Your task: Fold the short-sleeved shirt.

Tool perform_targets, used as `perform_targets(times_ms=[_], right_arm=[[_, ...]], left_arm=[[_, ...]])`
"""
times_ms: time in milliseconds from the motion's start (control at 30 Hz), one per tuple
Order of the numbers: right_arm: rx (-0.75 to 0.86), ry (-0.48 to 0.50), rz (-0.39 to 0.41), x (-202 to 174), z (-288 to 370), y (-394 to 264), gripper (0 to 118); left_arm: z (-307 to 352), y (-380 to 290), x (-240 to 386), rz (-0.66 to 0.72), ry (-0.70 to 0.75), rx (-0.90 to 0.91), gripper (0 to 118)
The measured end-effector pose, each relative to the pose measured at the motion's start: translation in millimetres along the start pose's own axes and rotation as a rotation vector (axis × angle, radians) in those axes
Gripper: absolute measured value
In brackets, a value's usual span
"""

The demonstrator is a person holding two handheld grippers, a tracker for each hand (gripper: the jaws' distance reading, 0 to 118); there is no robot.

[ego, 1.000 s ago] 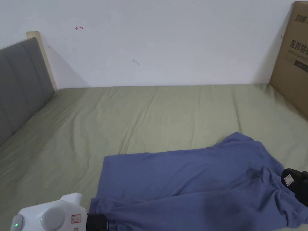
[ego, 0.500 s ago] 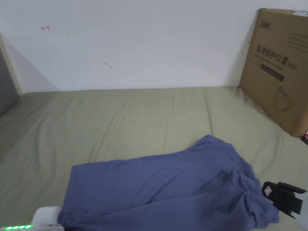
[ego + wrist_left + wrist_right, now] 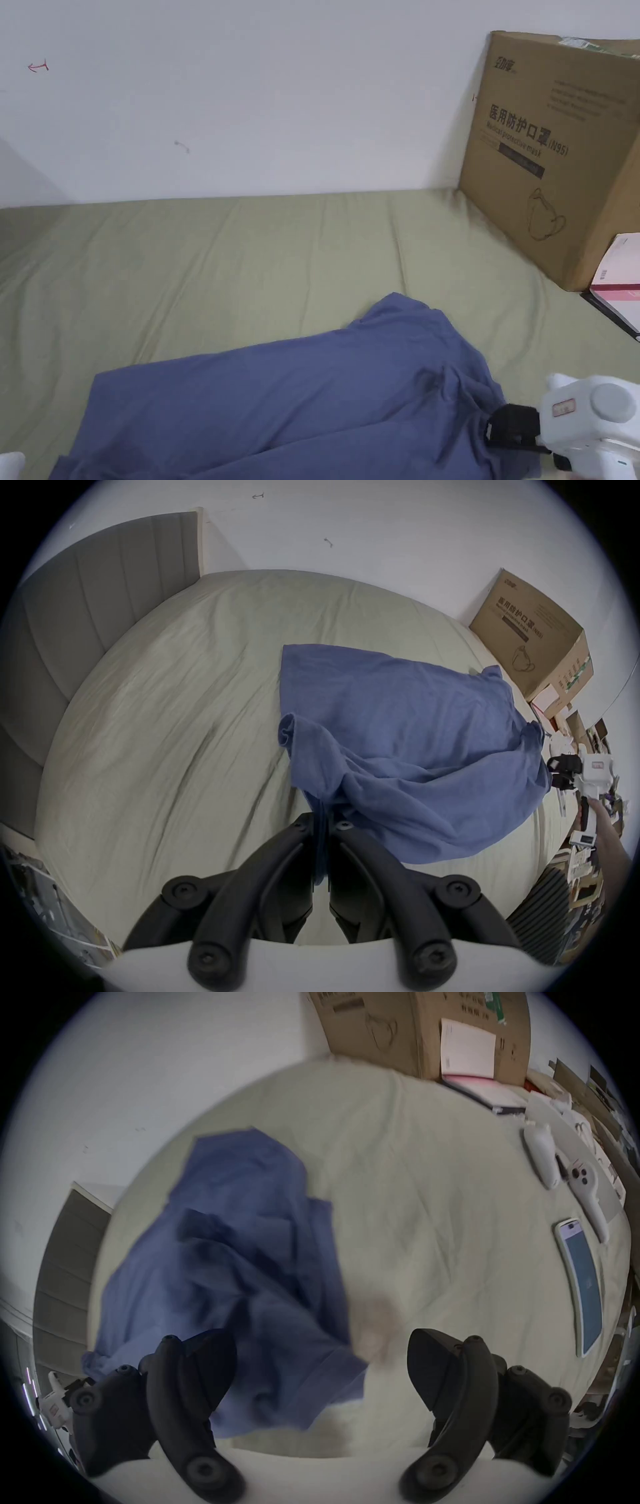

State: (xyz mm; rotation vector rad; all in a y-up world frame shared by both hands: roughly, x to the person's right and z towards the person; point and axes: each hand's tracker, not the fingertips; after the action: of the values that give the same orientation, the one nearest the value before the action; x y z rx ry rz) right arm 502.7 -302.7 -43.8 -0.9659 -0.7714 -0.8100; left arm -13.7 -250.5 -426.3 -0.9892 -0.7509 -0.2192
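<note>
Left gripper (image 3: 321,821): jaws pinched together on blue short-sleeved shirt (image 3: 398,743) edge. Right gripper (image 3: 322,1362): jaws wide apart at shirt's far end, over green bedsheet (image 3: 250,250).

The shirt (image 3: 281,400) lies near on the bed (image 3: 250,250); the box (image 3: 556,156) stands far right against the wall (image 3: 281,94), the phone (image 3: 581,1290) lies right.
</note>
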Motion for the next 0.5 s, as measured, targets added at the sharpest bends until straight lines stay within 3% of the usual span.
perform_targets(times_ms=[100,133,167,200,367,500], right_arm=[[0.003,-0.080,0.111,-14,-1,-10,84],[0.045,-0.063,0.163,-21,7,-14,71],[0.049,-0.008,0.186,-28,13,-17,43],[0.034,0.035,0.193,-32,15,-18,3],[0.074,0.055,0.249,-44,50,-32,3],[0.105,0.088,0.181,-16,94,-46,3]], left_arm=[[-4,-1,-1,0.002,0.007,-0.025,6],[0,-5,5,-0.001,0.008,-0.027,6],[-1,-5,5,-0.003,0.009,-0.029,6],[-1,-4,5,-0.004,0.010,-0.030,6],[16,2,1,0.013,-0.022,0.004,6],[39,-1,-14,0.011,-0.049,0.015,6]])
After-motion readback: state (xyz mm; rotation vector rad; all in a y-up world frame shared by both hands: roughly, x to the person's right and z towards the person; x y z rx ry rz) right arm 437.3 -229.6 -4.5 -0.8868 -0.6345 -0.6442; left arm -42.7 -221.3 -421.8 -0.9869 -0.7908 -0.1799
